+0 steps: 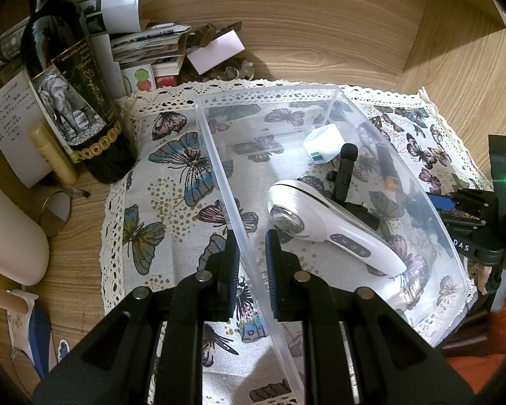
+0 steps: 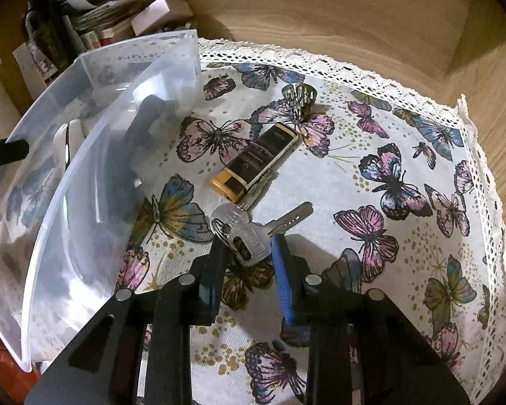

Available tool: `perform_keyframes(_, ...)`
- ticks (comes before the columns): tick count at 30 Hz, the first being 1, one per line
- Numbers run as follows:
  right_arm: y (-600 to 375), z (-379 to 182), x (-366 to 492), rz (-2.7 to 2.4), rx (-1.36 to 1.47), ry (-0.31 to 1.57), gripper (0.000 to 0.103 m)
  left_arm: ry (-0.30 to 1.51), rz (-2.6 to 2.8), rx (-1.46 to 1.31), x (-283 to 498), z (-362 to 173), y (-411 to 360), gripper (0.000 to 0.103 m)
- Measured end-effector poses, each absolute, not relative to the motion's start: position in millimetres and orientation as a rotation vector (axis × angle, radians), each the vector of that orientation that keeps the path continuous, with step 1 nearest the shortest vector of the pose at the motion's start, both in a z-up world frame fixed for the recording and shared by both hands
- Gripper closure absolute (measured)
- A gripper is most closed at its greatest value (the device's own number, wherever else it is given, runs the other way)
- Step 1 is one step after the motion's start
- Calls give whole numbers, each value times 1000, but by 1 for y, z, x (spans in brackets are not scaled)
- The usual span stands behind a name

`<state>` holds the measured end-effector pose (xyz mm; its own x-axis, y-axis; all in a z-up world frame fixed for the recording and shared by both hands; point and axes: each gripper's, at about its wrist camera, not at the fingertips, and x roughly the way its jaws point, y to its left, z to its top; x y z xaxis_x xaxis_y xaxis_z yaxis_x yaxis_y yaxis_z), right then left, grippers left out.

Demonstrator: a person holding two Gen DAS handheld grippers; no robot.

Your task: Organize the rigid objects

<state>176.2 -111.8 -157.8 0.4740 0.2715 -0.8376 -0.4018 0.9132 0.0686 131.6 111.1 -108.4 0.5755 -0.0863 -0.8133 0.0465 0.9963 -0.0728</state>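
My left gripper [image 1: 253,261] is shut on the near long wall of a clear plastic bin [image 1: 216,155], with one pad on each side of the wall. In the bin lie a white lint shaver [image 1: 320,226], a small white box [image 1: 324,143] and a black clip-on gadget [image 1: 345,172]. To the right of the bin [image 2: 118,128], my right gripper [image 2: 248,244] points down at the butterfly cloth [image 2: 404,155]. Its pads are shut on the head of a silver key in a small bunch of keys [image 2: 253,236]. Just beyond the keys lies a black and gold lighter [image 2: 256,162].
A dark wine bottle [image 1: 67,101], a gold tube [image 1: 54,155], stacked papers [image 1: 145,44] and a small round mirror [image 1: 55,212] crowd the wooden desk left of the cloth. A white cylinder [image 1: 10,236] lies at the far left. A small metal clip [image 2: 298,92] sits beyond the lighter.
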Motion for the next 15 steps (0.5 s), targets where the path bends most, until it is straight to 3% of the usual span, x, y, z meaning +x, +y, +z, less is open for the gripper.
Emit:
perform_keyframes(2,-112,-155,176,400,-143,981,83,955,-78,-45,132,-108,111,88)
perform_keyframes(15,-119,-103,168,365,-131,822,86,954,-78,-46,132,-108,111,88)
